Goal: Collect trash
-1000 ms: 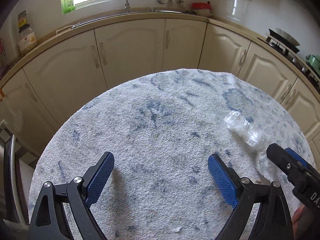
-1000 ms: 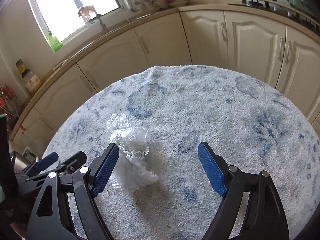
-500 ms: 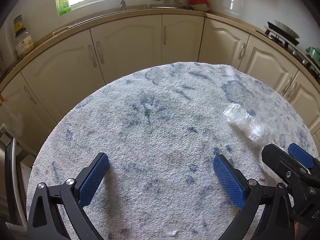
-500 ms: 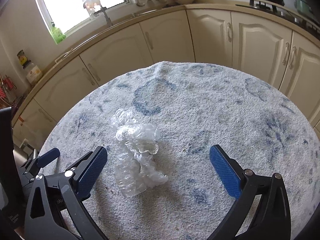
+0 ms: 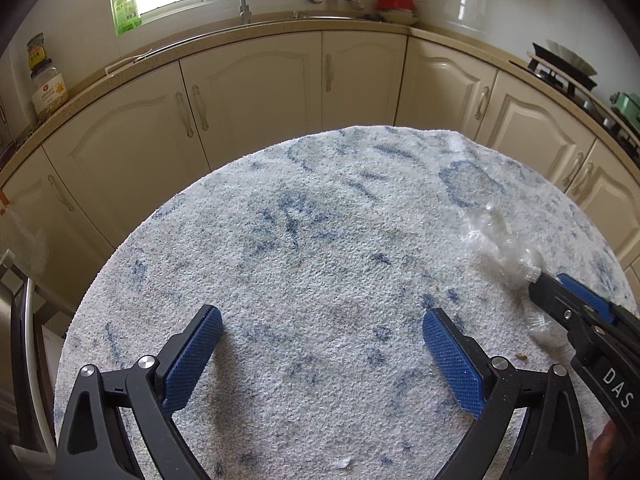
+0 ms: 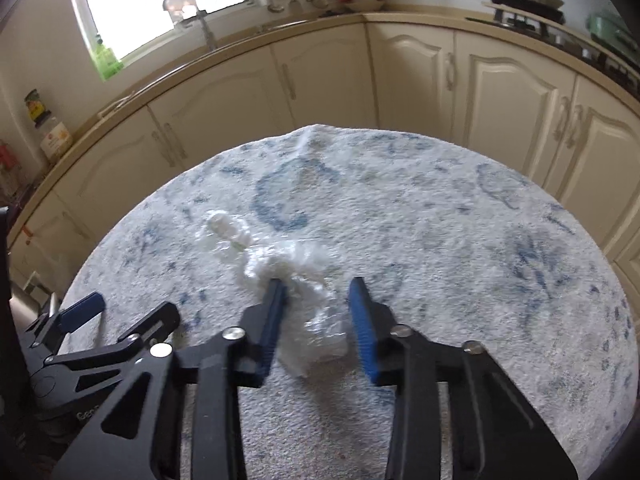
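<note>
A crumpled clear plastic wrapper point(image 6: 280, 258) lies on the round table's white-and-blue fuzzy cover point(image 6: 460, 240). My right gripper point(image 6: 317, 284) has its jaws closing on the wrapper's near end, and the blue pads point(image 6: 362, 320) pinch it. The left wrist view shows the same wrapper point(image 5: 496, 240) at the right, with the right gripper point(image 5: 548, 280) on its near end. To the left, my left gripper point(image 5: 320, 314) hovers over bare cover point(image 5: 320, 220). Its jaws stand wide, closing slightly, with nothing between them. In the right wrist view the left gripper point(image 6: 132, 308) sits at the lower left.
A tiny clear scrap point(image 5: 342, 463) and a brown crumb point(image 5: 520, 356) lie near the table's front. Cream cabinets point(image 5: 256, 92) curve behind under a counter with a jar point(image 5: 46, 84), a tap point(image 5: 242, 0) and a stove point(image 5: 560, 68). A chair frame point(image 5: 24, 360) stands at left.
The right gripper's jaws swung from wide open to narrow around the plastic wrapper, and it shifted slightly left over it. The left gripper stays put, still wide.
</note>
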Action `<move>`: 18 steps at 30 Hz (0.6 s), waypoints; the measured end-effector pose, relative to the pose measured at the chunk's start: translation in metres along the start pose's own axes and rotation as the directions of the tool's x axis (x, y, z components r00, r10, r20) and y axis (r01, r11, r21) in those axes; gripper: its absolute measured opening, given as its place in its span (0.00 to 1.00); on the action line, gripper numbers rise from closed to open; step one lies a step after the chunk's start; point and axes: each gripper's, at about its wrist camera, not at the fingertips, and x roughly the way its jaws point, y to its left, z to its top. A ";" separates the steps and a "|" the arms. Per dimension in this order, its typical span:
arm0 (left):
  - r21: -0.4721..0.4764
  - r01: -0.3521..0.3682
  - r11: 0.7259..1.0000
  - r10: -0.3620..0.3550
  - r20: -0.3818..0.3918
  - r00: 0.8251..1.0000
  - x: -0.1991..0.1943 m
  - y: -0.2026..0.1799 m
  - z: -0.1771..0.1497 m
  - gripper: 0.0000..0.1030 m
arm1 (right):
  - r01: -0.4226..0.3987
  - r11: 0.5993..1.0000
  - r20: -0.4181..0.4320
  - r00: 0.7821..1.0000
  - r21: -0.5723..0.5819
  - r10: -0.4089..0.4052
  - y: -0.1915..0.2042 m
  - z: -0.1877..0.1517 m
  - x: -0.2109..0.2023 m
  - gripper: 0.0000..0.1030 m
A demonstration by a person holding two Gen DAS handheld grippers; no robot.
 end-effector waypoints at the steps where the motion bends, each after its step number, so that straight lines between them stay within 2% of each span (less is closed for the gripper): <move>1: 0.001 0.000 1.000 0.000 0.004 1.000 -0.005 0.000 -0.003 0.90 | -0.009 1.000 -0.007 1.000 -0.004 0.009 0.002 -0.002 0.000 0.16; 3: 0.014 -0.010 1.000 0.009 0.009 1.000 -0.010 -0.002 -0.007 0.86 | 0.011 1.000 0.000 1.000 -0.028 -0.011 0.006 -0.004 -0.002 0.14; 7: 0.066 -0.056 0.996 0.053 0.043 0.998 -0.027 -0.009 -0.016 0.86 | -0.021 1.000 0.001 1.000 -0.010 0.021 0.006 -0.009 -0.007 0.11; 10: 0.075 -0.050 0.996 0.045 0.072 0.996 -0.041 -0.013 -0.025 0.87 | -0.037 0.999 -0.001 0.999 -0.011 0.037 0.003 -0.017 -0.017 0.11; 18: 0.044 -0.066 0.997 0.065 0.044 0.997 -0.073 -0.002 -0.072 0.88 | -0.092 0.996 -0.002 0.996 0.001 0.092 -0.002 -0.048 -0.060 0.10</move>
